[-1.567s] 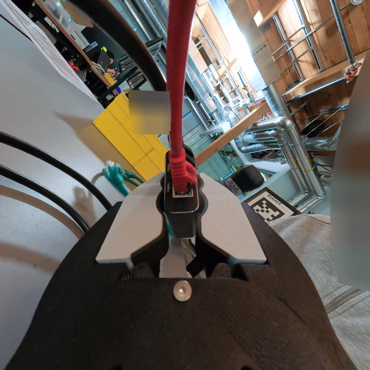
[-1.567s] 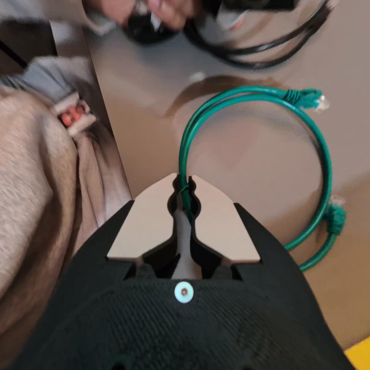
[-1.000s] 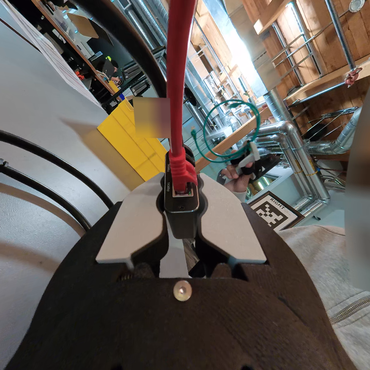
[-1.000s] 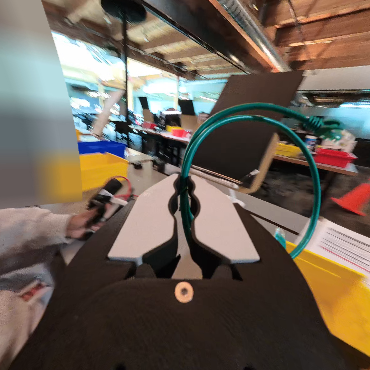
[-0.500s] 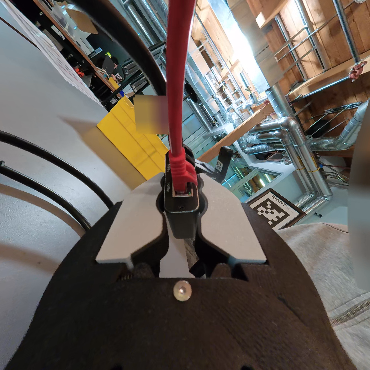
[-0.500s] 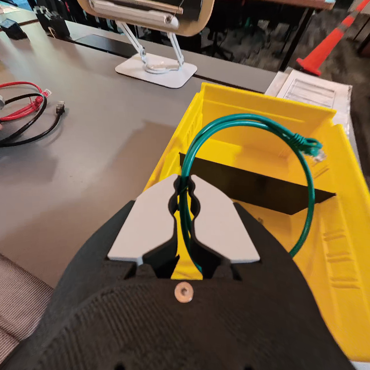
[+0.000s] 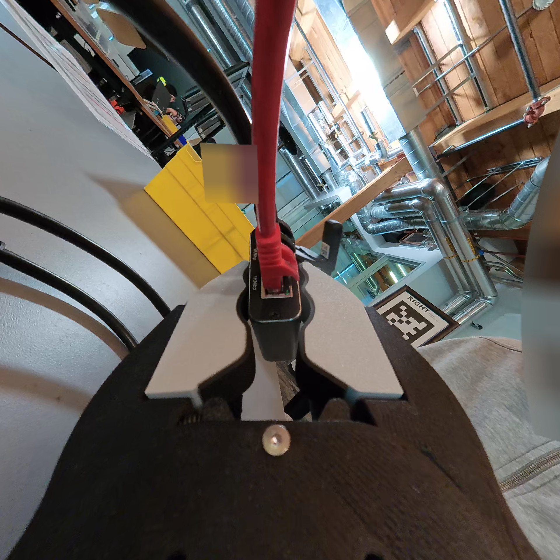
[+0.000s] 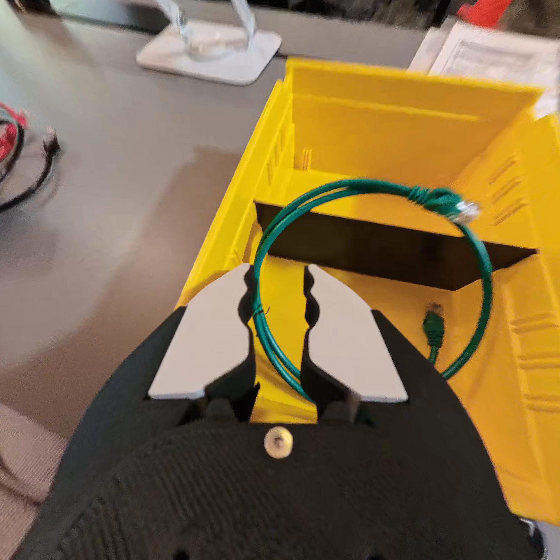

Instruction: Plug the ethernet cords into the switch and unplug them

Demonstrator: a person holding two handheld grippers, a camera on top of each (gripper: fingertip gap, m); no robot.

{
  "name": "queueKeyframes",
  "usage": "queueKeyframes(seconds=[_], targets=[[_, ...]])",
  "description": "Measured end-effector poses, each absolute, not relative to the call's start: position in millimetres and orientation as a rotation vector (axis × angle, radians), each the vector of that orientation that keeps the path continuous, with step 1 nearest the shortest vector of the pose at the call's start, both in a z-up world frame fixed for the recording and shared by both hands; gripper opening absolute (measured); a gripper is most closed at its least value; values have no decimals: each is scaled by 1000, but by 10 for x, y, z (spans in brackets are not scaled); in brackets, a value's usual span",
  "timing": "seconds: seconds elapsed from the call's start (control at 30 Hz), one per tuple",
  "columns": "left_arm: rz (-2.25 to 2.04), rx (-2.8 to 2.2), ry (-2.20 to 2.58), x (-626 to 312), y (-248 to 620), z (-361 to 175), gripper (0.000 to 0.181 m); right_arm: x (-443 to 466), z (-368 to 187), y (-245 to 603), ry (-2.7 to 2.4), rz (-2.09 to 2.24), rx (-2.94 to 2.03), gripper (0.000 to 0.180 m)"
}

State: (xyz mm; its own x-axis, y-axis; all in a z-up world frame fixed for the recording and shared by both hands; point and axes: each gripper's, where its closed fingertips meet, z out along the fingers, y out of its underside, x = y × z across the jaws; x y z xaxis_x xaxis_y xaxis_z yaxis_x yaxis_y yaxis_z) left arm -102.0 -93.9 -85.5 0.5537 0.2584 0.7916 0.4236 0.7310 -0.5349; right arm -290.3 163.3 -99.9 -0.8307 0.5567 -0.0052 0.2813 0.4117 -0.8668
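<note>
The left gripper (image 7: 275,298) is closed on a small black ethernet switch (image 7: 275,318), which is clamped between the two grey fingers (image 7: 212,333) with its port face turned outward. A red ethernet cord (image 7: 266,121) is seated in the port; its booted plug (image 7: 274,260) is fully entered and the cord rises straight up out of view. Two black cables (image 7: 75,251) are seen curving across the grey table (image 7: 45,181) at the left.

The right gripper (image 8: 277,298) is held over a yellow bin (image 8: 394,127) at the right of the table, with its jaws parted by a clear gap. A coiled green ethernet cord (image 8: 372,188) lies loosely in that gap, resting against the left finger and not pinched. One plug (image 8: 454,206) stands at the far right of the coil; the other (image 8: 433,324) hangs near the bin floor, short of a black divider (image 8: 394,254).

The green cord is judged to be light and springy, its coil apparently held by a thin wire tie. The jacket is likely smooth and prone to slip. The best hold is judged to be on the moulded boot just behind a plug. The clear plug tips and latch tabs are judged fragile and are best not squeezed. The switch is judged rigid and light, and suited to a firm side grip.
</note>
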Motion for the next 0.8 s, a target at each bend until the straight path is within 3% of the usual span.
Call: queueKeyframes(seconds=[0.2,0.3,0.5,0.8], targets=[[-101,-814,-1011,-1022,-895,-874,26,-2645,-19,1585,-1937,1734,-501,21],[-95,-860,-1009,-1015,-833,-892,26,-2245,191,1301,-1884,1807,-279,15],[-137,-992,-948,-939,-580,-897,27,-1368,-95,504,-2123,1930,26,16],[-350,-1417,-799,-573,190,-1105,27,-708,-858,-46,-2785,2043,-62,34]])
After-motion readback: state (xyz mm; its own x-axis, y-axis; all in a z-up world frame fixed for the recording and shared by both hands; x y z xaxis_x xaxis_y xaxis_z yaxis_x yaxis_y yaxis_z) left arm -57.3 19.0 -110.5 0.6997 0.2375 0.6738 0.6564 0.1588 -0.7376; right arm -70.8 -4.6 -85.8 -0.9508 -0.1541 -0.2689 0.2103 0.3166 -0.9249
